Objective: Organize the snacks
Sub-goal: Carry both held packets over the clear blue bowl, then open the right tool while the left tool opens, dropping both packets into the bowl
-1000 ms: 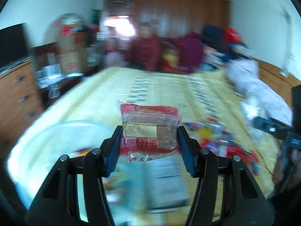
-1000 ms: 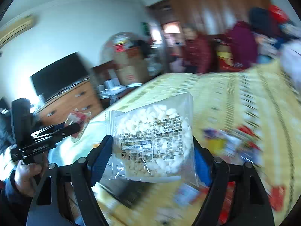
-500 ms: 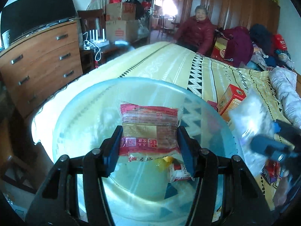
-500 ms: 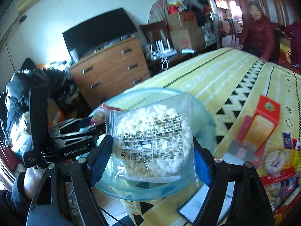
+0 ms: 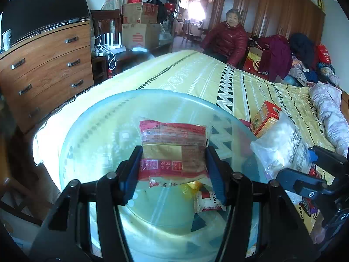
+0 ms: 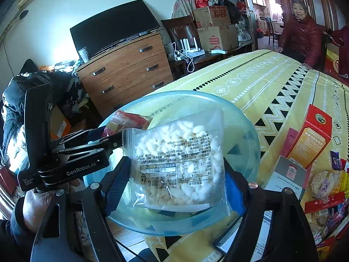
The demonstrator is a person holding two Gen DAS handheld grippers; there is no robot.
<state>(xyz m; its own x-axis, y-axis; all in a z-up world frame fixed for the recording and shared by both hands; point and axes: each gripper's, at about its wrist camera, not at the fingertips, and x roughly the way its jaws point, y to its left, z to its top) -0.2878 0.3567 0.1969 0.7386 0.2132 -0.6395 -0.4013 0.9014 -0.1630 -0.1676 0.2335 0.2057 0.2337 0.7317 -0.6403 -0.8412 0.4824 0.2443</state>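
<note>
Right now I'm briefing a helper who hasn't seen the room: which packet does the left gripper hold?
On the yellow patterned bedspread sits a translucent blue bowl. Above it, the left gripper clamps a red snack packet with a tan middle band. Its neighbour, the clear bag of white puffs, has no red.

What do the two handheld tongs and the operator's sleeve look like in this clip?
Both tongs are black, with angular arms joined by round silver rivets and blue pads inside the fingertips. The left tongs seen from the right camera show a tall black handle block printed "GenRobot.AI" in white, plus smaller white text. The right tongs match. The hand gripping the left handle emerges from a dark sleeve.
</note>
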